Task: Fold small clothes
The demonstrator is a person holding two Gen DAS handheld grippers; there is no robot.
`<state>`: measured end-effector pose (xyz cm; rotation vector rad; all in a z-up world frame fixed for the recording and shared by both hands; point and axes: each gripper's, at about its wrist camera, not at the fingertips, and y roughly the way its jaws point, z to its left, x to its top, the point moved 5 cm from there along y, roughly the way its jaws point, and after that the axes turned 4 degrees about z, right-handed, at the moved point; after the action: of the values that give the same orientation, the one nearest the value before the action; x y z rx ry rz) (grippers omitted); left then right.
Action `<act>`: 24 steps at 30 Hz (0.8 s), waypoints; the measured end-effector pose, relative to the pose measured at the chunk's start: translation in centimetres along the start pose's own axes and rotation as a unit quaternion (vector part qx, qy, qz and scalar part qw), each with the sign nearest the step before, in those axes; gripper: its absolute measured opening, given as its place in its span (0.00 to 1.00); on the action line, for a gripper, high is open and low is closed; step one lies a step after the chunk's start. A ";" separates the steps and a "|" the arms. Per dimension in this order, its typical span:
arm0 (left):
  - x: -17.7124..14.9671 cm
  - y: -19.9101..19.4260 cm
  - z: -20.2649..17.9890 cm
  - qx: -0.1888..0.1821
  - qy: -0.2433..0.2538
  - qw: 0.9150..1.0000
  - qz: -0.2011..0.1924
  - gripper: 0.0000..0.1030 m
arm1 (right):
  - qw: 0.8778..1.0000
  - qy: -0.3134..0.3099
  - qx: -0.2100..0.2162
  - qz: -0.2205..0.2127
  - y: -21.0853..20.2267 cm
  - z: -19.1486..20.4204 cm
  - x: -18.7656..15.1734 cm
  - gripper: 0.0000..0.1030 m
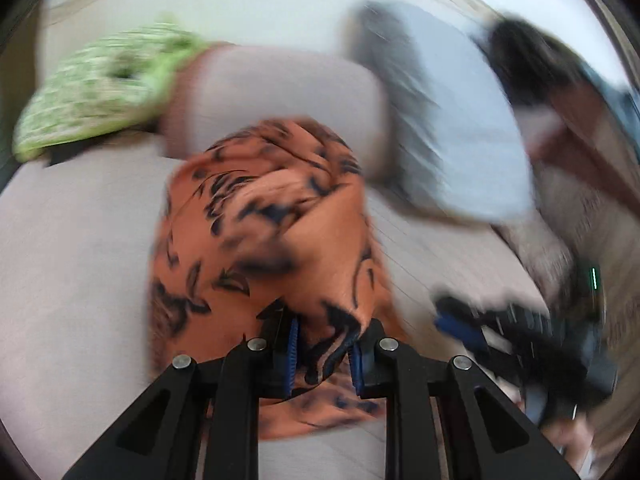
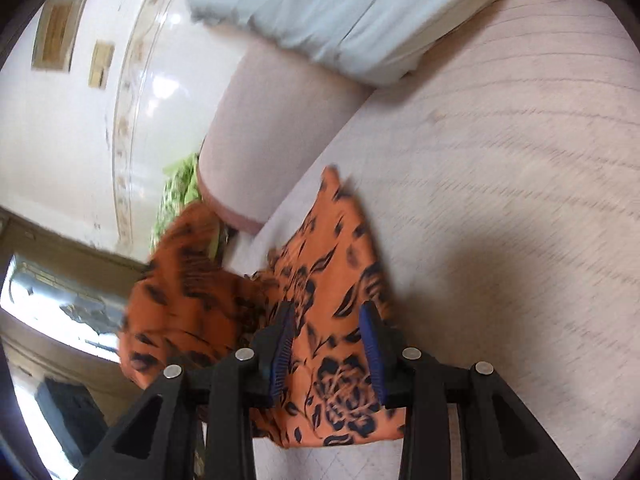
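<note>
We see an orange cloth with a black floral print (image 1: 264, 216) bunched on the pale pinkish sofa seat (image 1: 72, 280), in front of the armrest. Our left gripper (image 1: 323, 350) has its blue pads narrowed on a fold of this cloth. Our right gripper (image 2: 328, 350) pinches another part of it (image 2: 340, 280) between its pads. A green patterned cloth (image 1: 100, 88) lies on the armrest, and a light blue cushion (image 2: 340, 12) rests behind.
</note>
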<state>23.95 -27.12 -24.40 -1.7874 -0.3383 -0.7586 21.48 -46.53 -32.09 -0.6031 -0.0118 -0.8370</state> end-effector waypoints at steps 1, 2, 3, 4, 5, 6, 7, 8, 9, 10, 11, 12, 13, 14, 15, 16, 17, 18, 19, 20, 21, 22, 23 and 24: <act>-0.7 0.8 -1.1 -0.007 0.011 1.000 0.010 0.21 | 1.000 0.009 0.005 -0.006 -0.5 -0.5 0.5 0.36; -1.5 1.7 -1.9 -0.013 0.015 1.000 0.024 0.21 | 1.000 0.020 0.011 -0.009 -0.9 -1.1 1.0 0.36; -2.5 2.7 -2.3 -0.024 0.012 0.999 0.046 0.21 | 0.999 0.031 0.017 -0.008 -1.1 -1.5 1.4 0.37; -3.0 3.1 -2.2 -0.030 0.009 0.998 0.058 0.21 | 0.999 0.045 0.025 -0.003 -1.2 -2.0 1.7 0.38; -3.3 2.9 -1.9 -0.040 0.008 0.997 0.059 0.23 | 0.998 0.056 0.030 0.004 -1.1 -2.3 1.8 0.44; -3.5 2.3 -1.6 -0.054 0.011 0.997 0.056 0.25 | 0.997 0.066 0.036 0.010 -0.8 -2.4 1.9 0.65; -3.5 1.2 -1.0 -0.070 0.017 0.996 0.048 0.26 | 0.996 0.078 0.046 0.016 -0.7 -2.6 1.9 0.74; -3.3 0.5 -0.7 -0.075 0.020 0.996 0.042 0.31 | 0.995 0.081 0.052 0.019 -0.6 -2.6 1.8 0.74; -3.1 -0.6 -0.2 -0.076 0.028 0.996 0.031 0.37 | 0.995 0.079 0.055 0.024 -0.3 -2.4 1.7 0.74; -2.9 -1.8 0.4 -0.074 0.034 0.997 0.017 0.50 | 0.995 0.074 0.055 0.028 -0.1 -2.1 1.4 0.74; -2.8 -3.0 1.0 -0.067 0.040 0.997 0.000 0.56 | 0.996 0.066 0.054 0.031 0.0 -1.7 1.2 0.74; -2.6 -4.2 1.6 -0.058 0.047 0.997 -0.018 0.57 | 0.996 0.054 0.054 0.035 0.1 -1.0 0.9 0.74; -2.6 -4.7 2.1 -0.051 0.051 0.997 -0.025 0.57 | 0.997 0.048 0.055 0.037 0.7 -0.6 0.7 0.74; -2.6 -5.2 2.6 -0.039 0.057 0.997 -0.030 0.57 | 0.997 0.038 0.058 0.041 0.7 0.1 0.5 0.74; -2.6 -5.3 3.3 -0.027 0.057 0.998 -0.030 0.57 | 0.997 0.028 0.060 0.041 0.7 0.8 0.2 0.74; -2.7 -5.3 3.8 -0.019 0.055 0.998 -0.026 0.57 | 0.997 0.022 0.058 0.040 0.7 1.1 0.1 0.74; -2.9 -4.8 4.6 -0.005 0.049 0.999 -0.011 0.57 | 0.998 0.012 0.050 0.039 0.9 1.5 -0.1 0.74; -2.8 -4.0 5.4 0.004 0.044 0.999 -0.002 0.57 | 0.999 0.004 0.033 0.038 1.0 1.7 -0.3 0.74; -3.1 -3.3 6.3 0.017 0.037 0.999 0.009 0.57 | 0.999 0.002 0.017 0.038 1.2 1.6 -0.4 0.74; -3.4 -2.8 6.7 0.025 0.033 0.999 0.015 0.57 | 0.999 0.001 -0.004 0.040 1.5 1.3 -0.5 0.74; -3.7 -2.1 7.6 0.035 0.026 0.999 0.026 0.57 | 0.999 0.002 -0.032 0.042 1.7 0.8 -0.7 0.74; -3.9 -1.4 8.0 0.041 0.021 0.998 0.036 0.57 | 0.998 0.000 -0.049 0.042 2.0 0.6 -0.9 0.73; -4.1 -0.6 8.3 0.043 0.018 0.998 0.048 0.57 | 0.997 -0.006 -0.062 0.043 2.2 0.5 -0.9 0.72; -4.7 0.2 8.4 0.047 0.022 0.997 0.063 0.58 | 0.996 -0.016 -0.077 0.045 2.5 0.6 -1.0 0.65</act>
<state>23.30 -18.76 -29.10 -1.6853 -0.2268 -0.6807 22.69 -44.30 -33.06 -0.7575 0.0504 -0.7448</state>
